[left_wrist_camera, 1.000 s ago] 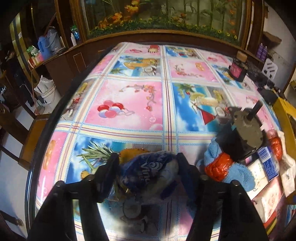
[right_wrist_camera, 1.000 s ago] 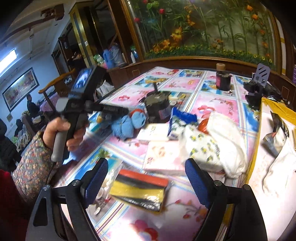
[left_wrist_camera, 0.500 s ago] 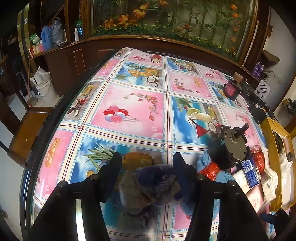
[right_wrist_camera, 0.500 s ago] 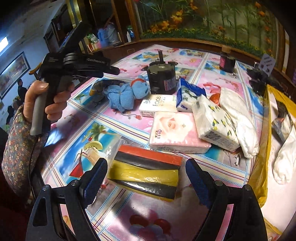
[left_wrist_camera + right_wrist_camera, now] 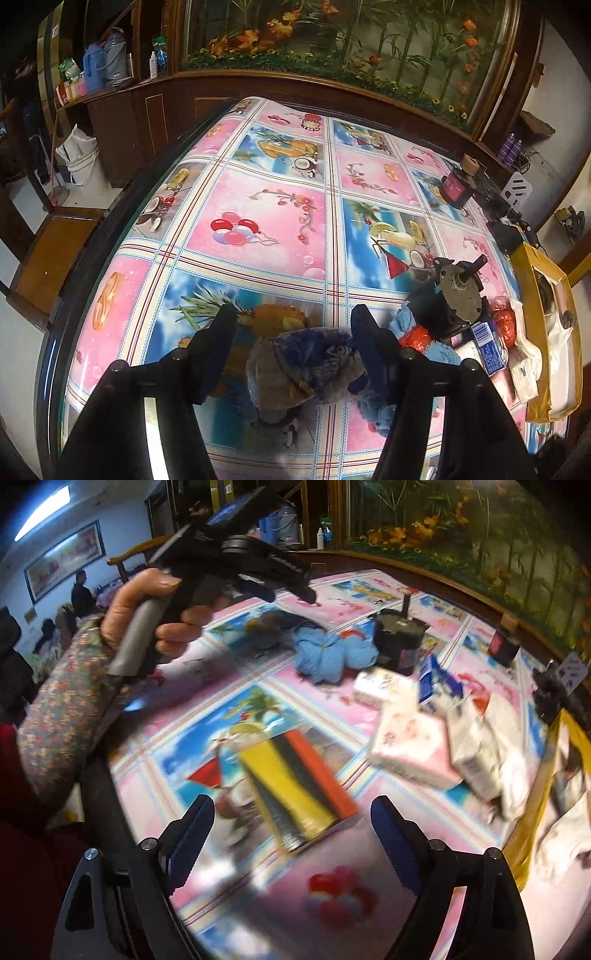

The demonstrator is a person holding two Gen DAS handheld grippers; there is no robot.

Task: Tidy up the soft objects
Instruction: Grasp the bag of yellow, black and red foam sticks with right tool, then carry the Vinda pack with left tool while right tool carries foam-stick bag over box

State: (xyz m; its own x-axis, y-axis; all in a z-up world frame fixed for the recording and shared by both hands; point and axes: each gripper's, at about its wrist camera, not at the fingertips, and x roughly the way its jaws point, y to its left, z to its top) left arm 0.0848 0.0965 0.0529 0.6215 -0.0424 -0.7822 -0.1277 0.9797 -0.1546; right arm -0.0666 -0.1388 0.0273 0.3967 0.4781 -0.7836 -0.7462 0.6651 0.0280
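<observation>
While opening, left claw [image 5: 291, 343] has released the blue packet [image 5: 310, 365].

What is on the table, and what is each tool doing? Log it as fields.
left tool: jaws opening, blue packet lying between them on the tablecloth
right tool: open, empty, striped pack just ahead of it
other soft items: blue towel bundle, pink tissue pack, white tissue pack
hard item: dark motor beside the towel bundle
picture quality: right wrist view blurred
</observation>
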